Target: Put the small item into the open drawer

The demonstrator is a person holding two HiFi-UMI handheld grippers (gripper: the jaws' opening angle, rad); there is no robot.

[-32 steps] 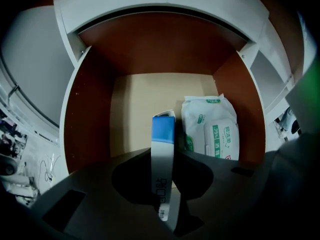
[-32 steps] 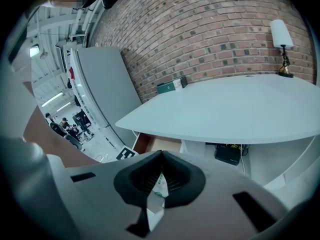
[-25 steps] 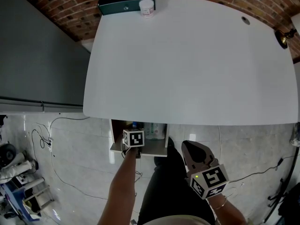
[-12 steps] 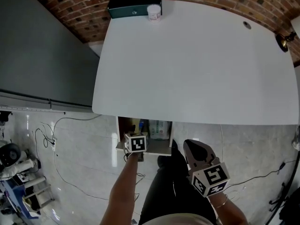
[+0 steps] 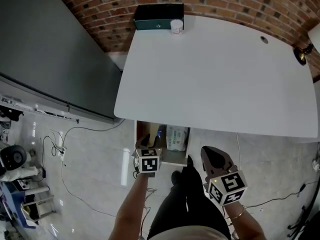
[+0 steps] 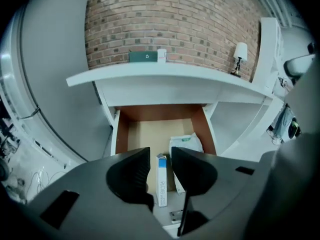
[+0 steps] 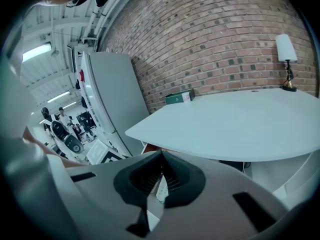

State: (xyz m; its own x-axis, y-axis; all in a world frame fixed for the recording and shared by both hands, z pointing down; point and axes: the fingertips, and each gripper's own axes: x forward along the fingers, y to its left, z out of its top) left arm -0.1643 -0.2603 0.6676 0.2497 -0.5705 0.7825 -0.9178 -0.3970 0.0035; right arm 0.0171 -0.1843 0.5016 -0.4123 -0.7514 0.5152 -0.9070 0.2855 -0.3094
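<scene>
The drawer (image 5: pixel 145 133) stands pulled out under the white table's near edge. A small white and blue box (image 6: pixel 161 184) lies on the floor of the drawer (image 6: pixel 150 131), next to a white packet (image 6: pixel 186 144). My left gripper (image 6: pixel 160 166) hovers over the drawer's front. Its jaws stand apart and are closing, with nothing pressed between them; the box shows through the gap, lower down. In the head view the left gripper (image 5: pixel 150 149) is at the drawer's front edge. My right gripper (image 5: pixel 212 156) hangs to the right, below the table edge, shut and empty (image 7: pixel 160 176).
The white table (image 5: pixel 225 74) carries a dark green box (image 5: pixel 157 16) and a small white jar (image 5: pixel 176 26) at its far edge by the brick wall. A lamp (image 5: pixel 302 39) stands at the far right. A grey cabinet (image 5: pixel 50 49) flanks the left; cables lie on the floor.
The left gripper has drawn back a little from the drawer front toward the person. The head view has swung, so the table sits further right. The right gripper has hardly moved.
</scene>
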